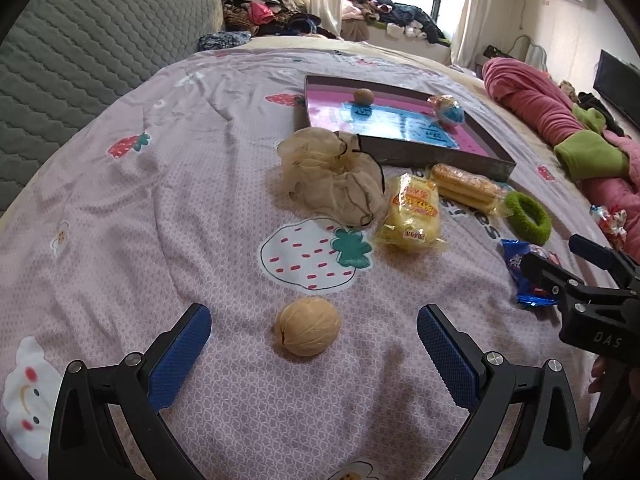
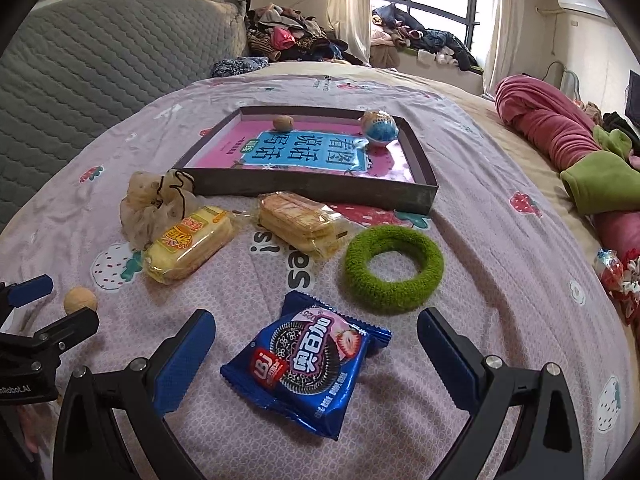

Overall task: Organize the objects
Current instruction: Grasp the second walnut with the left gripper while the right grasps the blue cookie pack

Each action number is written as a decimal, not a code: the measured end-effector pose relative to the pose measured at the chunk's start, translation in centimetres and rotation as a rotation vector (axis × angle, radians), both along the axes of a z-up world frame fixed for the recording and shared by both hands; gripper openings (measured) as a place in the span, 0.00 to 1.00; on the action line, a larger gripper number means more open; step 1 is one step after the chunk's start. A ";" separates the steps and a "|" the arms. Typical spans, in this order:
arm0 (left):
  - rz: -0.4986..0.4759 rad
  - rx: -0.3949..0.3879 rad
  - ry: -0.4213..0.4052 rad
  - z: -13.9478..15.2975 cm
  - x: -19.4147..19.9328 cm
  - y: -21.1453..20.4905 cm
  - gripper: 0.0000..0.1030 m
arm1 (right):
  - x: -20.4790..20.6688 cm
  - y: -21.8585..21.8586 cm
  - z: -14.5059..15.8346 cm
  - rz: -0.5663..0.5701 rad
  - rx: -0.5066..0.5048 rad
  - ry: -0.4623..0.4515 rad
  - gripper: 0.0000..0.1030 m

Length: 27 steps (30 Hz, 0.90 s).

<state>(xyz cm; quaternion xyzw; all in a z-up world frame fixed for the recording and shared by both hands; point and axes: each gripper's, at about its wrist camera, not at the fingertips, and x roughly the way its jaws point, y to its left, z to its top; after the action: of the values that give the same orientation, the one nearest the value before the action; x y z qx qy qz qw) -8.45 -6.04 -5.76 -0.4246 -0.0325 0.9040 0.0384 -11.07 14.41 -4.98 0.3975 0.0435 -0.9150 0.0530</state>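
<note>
Shallow dark cardboard tray (image 2: 236, 190) on the bedspread already holds a small brown walnut (image 2: 283, 122) and a blue-wrapped ball (image 2: 381, 128). Left gripper (image 1: 314, 334), jaws spread, brackets a tan walnut (image 1: 307, 326); right gripper (image 2: 316, 336), likewise spread, brackets a blue biscuit packet (image 2: 306, 364). Five items remain outside.

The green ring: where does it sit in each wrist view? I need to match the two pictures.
Left wrist view: the green ring lies far right, mid-height, just beyond the blue cookie packet.
Right wrist view: the green ring lies right of centre, just beyond the blue cookie packet that sits between the open fingers.
Shared landmark: the shallow box with the pink and blue book, beyond the ring in both.
</note>
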 end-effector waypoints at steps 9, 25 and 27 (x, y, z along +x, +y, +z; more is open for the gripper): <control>0.011 -0.006 -0.005 -0.2 0.0 0.0 0.99 | -0.5 0.2 -0.7 -0.009 0.002 -0.027 0.99; -0.020 0.027 -0.027 -0.8 -0.2 0.3 0.51 | -1.3 0.4 -2.2 -0.032 -0.014 -0.069 0.97; -0.023 0.037 -0.040 -1.1 -0.3 0.3 0.51 | -1.3 0.3 -2.3 -0.024 -0.020 -0.074 0.94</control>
<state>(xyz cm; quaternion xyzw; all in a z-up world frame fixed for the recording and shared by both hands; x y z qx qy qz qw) -8.76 -5.79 -6.88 -0.4423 -0.0454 0.8940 0.0558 -12.37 14.74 -7.30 0.4310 0.0279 -0.9007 0.0476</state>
